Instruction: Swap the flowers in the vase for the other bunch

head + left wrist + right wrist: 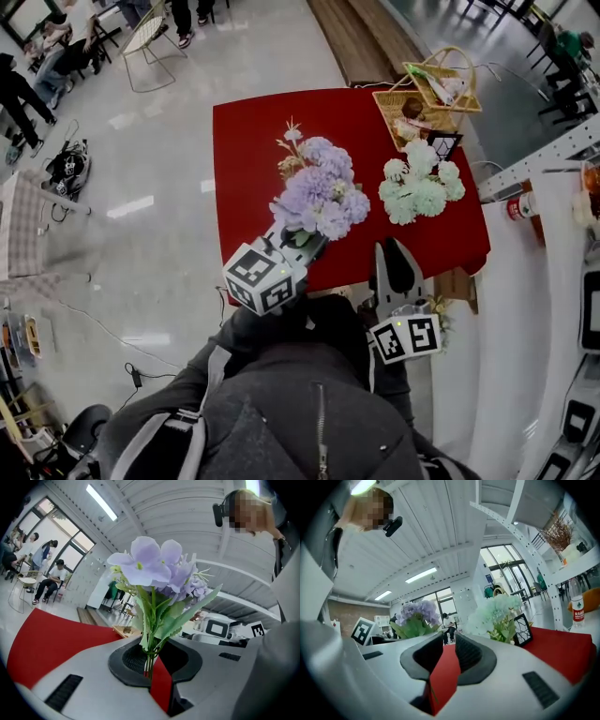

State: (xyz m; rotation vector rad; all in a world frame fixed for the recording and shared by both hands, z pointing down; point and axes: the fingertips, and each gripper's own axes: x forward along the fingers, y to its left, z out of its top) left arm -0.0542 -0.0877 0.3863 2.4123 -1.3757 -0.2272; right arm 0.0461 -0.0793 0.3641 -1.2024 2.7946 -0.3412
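At the bottom of the head view the person's dark grey jacket (309, 412) fills the frame, and both tools reach out from it over the near edge of the red-covered counter (246, 141).

The left hand-held gripper (151, 668), at lower centre-left, is clenched on the thin green stems (151, 637) of the bunch of pale purple artificial flowers (322, 192). The pads press on the stems low down. The leaves and blooms rise up out of the jaws, and from above the bunch spreads over the middle of the counter.

The right hand-held gripper (392, 251), at lower centre-right, is released. Its dark pads stand apart, and only the red counter shows in the gap between them.

Beyond it, right of centre, is the bunch of mint-white round flowers (422, 183). It is apart from the purple bunch and just in front of the black open-framed geometric vase (443, 143). Whether its stems reach into the vase cannot be made out.

Behind the vase, at the counter's far right corner, stand woven wicker baskets (427, 94). One of them has a hoop handle.

Off the counter's right edge, a clear plastic bottle with a red label (518, 206) stands on a white shelf.

Past the far edge lies pale glossy floor (234, 56), with seated people in the upper left of the frame.
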